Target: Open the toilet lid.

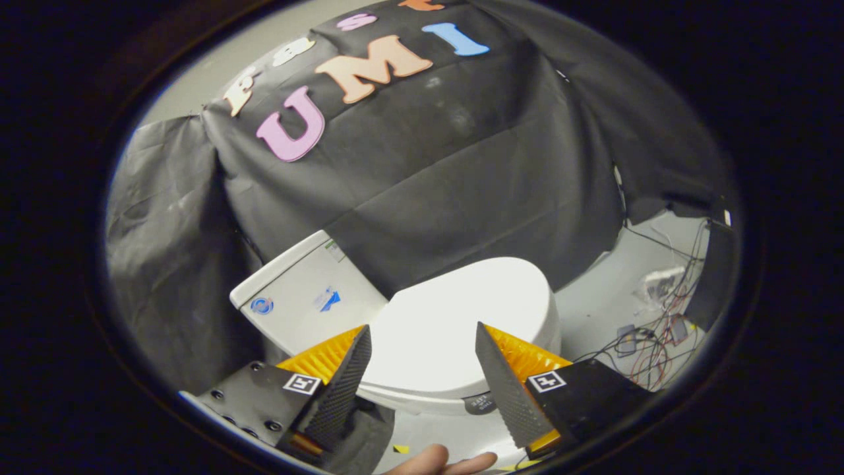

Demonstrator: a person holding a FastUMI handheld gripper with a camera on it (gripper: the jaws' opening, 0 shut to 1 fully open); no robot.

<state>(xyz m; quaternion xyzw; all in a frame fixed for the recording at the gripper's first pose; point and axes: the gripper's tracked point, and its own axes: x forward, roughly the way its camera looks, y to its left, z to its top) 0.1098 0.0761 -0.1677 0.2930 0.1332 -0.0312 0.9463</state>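
Smooth, glossy white toilet lid [455, 323] gleams; the tank [303, 297] looks like satin plastic; gripper [422, 340] fingers, spread apart, carry rough knurled pads [346, 389].

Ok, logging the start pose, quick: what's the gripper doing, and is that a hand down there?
Gripper: open, holding nothing, lid shut beyond the fingers.
Hand: bare fingers below the gripper, holding nothing visible.

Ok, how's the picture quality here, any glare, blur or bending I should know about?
In the gripper view, fisheye bending curves the toilet tank and the booth wall. The closed toilet lid is so brightly lit that its surface detail washes out. The open gripper has sharp, textured fingers, with the lid seen between them. The cables on the floor beyond look small and tangled. No motion blur shows.
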